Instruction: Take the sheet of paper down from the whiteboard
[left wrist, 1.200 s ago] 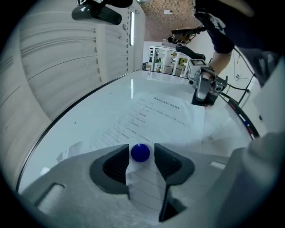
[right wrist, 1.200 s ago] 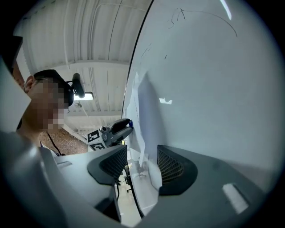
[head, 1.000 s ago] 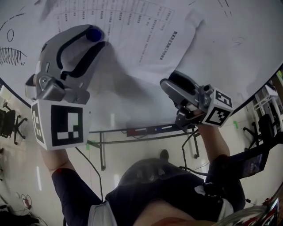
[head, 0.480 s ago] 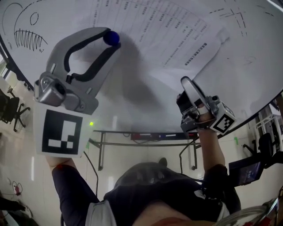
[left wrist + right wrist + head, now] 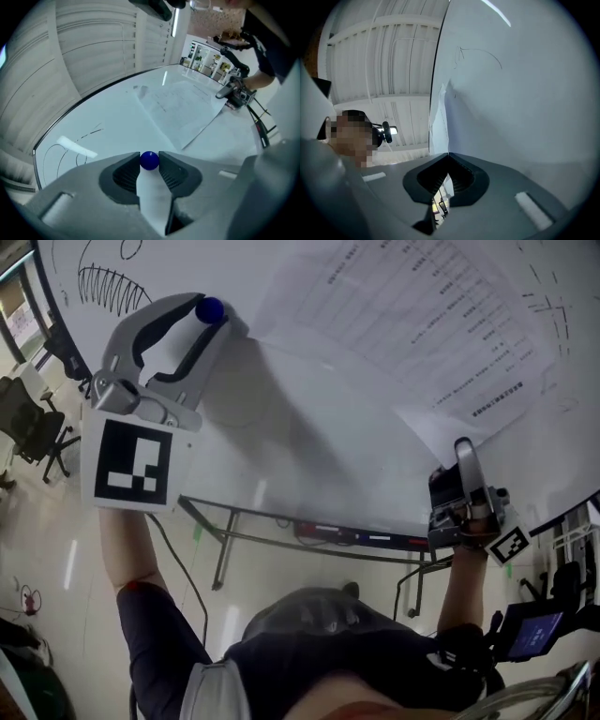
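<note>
Print on sheet illegible

Got a blue ball magnet pinched in the left gripper, dead centre. Printed sheet of paper up at 1 o'clock on the whiteboard, right gripper at its 2 o'clock corner. Marker squiggles round 9.

The grey two-jaw left gripper is held raised on the bare left forearm, its tips pinched on a small blue ball-shaped magnet. The grey right gripper is pointed upward on the outstretched right forearm, with its jaws pressed together on the edge of a white printed paper sheet.
</note>
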A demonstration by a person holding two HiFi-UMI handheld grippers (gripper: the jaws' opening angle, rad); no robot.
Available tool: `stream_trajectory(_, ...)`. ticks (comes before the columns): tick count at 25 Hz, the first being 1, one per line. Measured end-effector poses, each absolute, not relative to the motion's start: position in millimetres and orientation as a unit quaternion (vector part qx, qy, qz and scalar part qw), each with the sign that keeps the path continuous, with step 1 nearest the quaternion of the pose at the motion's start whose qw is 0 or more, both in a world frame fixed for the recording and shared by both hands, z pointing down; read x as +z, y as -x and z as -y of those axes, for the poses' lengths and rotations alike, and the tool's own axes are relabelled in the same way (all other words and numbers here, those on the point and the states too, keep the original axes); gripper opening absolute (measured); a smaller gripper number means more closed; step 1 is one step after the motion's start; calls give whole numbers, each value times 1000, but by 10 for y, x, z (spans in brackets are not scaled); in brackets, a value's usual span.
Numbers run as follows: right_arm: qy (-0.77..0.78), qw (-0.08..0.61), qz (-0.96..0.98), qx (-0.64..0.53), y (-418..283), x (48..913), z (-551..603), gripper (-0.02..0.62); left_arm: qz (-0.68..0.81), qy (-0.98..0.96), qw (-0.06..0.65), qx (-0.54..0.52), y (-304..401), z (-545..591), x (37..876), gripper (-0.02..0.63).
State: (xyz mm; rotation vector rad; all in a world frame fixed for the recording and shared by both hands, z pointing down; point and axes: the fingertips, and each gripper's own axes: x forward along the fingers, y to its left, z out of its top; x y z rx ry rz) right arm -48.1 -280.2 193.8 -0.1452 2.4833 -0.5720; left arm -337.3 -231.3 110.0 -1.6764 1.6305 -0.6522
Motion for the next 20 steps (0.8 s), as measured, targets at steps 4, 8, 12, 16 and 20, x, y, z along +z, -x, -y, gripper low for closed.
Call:
stream_trajectory(4, 60, 286, -931, -219, 494, 1942, 2791, 2, -627, 649, 355, -245, 3458, 2390, 1098, 129)
stream_trajectory(8, 67, 284, -932, -216, 504, 1900, 2685, 2, -611, 655, 376, -237, 3436, 2286, 1025, 130)
stream_trajectory(12, 66, 287, -931, -217, 566, 1873, 2647, 2, -591, 678, 373, -228, 3399, 2027, 1089, 133)
stream_trajectory(16, 68, 287, -929, -224, 546, 1919, 2724, 2, -563, 755, 319, -108, 3135, 1720, 1391, 133)
stream_trajectory(20, 83, 288, -927, -223, 549, 1884, 2717, 2, -522, 802, 287, -49, 3084, 1559, 1773, 127)
